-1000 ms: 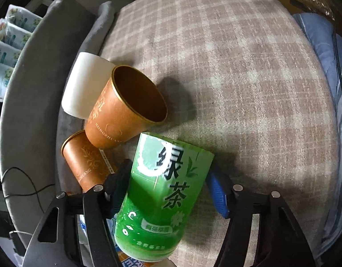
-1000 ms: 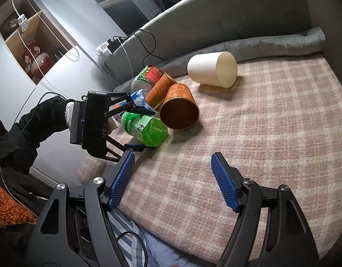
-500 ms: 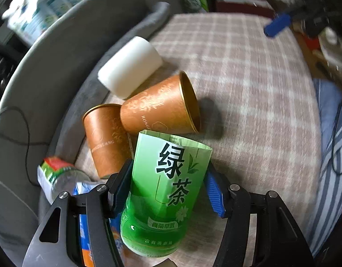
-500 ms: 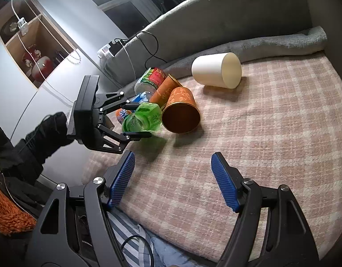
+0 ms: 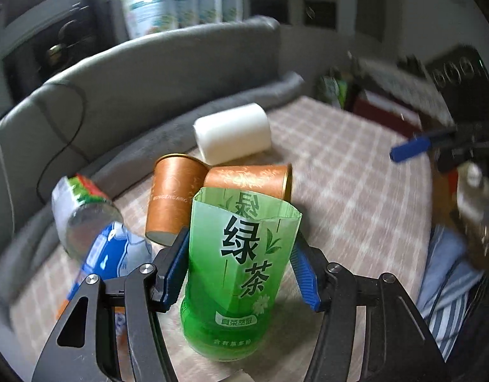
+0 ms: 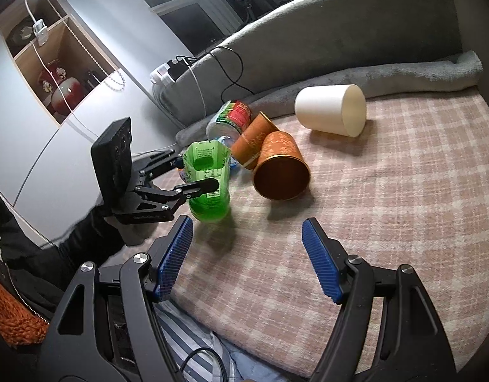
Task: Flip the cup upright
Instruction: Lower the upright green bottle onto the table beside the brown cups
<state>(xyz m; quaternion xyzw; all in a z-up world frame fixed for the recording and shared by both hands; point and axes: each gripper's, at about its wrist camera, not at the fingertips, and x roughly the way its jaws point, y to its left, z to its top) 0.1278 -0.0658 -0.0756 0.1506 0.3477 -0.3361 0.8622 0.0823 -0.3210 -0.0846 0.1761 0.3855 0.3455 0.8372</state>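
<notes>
Fingers of your left gripper pinch the green cup on both sides, holding it upright, mouth up, base on the plaid blanket beside two tipped orange cups, while your right gripper hangs wide apart, holding nothing.

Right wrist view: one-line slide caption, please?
Left gripper stands the green cup upright on the plaid cloth; right gripper waits open.
</notes>
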